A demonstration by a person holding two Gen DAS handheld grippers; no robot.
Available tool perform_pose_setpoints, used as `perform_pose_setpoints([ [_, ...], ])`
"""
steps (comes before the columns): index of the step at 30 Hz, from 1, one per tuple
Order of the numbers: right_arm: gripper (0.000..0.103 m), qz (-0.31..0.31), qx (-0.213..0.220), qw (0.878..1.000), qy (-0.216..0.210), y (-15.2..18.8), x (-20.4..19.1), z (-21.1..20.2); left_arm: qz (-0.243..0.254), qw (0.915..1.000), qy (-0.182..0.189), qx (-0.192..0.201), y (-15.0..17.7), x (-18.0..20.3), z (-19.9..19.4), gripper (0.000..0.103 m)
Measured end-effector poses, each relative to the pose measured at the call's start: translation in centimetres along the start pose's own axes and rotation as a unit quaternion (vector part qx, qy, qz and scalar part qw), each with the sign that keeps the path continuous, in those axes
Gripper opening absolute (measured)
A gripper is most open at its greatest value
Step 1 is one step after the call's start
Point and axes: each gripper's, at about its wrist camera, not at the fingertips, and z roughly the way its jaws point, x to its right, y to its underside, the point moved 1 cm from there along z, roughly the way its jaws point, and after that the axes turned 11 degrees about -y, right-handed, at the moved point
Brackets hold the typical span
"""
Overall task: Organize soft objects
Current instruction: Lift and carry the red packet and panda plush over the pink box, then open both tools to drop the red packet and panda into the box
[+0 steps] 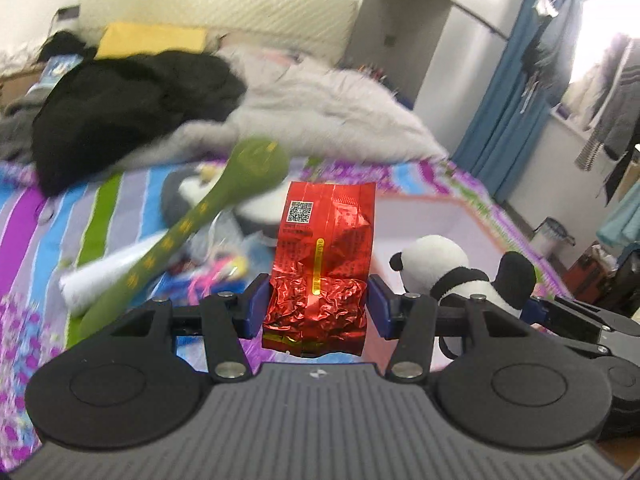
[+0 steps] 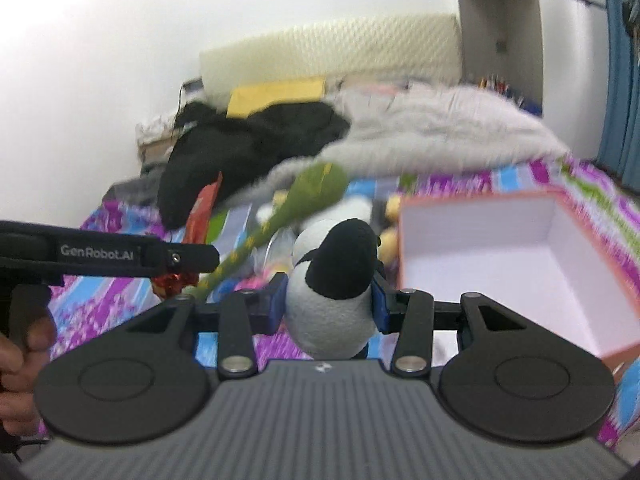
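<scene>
So, both sets of tongs are loaded at once; the left gripper (image 1: 316, 306) has its blue pads pinching the crumpled lower half of a shiny red foil packet with a QR code (image 1: 326, 256), which stands upright between them, off the bed; the right gripper (image 2: 328, 304) is squeezing a black-and-white panda plush toy (image 2: 332, 284) round its white belly, black part poking up toward the camera.

Moving outward; just right of the panda is an open white box with an orange-pink rim (image 2: 480, 248), sitting on the purple, blue and green striped bedspread (image 1: 36, 216), and it looks empty as far as I can see. A long green plush thing with yellow stars and a round head (image 1: 208, 216) lies slanted across the bed behind the packet, over a small heap of other toys I can't make out. Further back there's a black garment (image 1: 132, 108), a grey fluffy blanket (image 1: 320, 108) and a yellow pillow (image 1: 152, 38).

My guess is both items are headed for that box; I'd take the panda over the rim first since it's nearest, get it well above the wall before letting go, and keep the left tongs clear so the two don't bump; foil is slippery, so I'd hold that squeeze steady and drop it low inside.
</scene>
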Motion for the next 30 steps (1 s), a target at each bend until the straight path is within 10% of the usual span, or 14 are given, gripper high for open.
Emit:
perform_pose_setpoints([
  [12, 0.046, 0.055, 0.006, 0.997, 0.050, -4.4, 8.5, -0.1, 0.020, 0.9978, 0.056, -0.028, -3.7, 8.3, 5.1, 0.057],
  [30, 0.046, 0.142, -0.115, 0.973, 0.139, 1.9, 20.6, 3.9, 0.066, 0.9788, 0.079, -0.177, -1.5, 16.2, 19.4, 0.058],
])
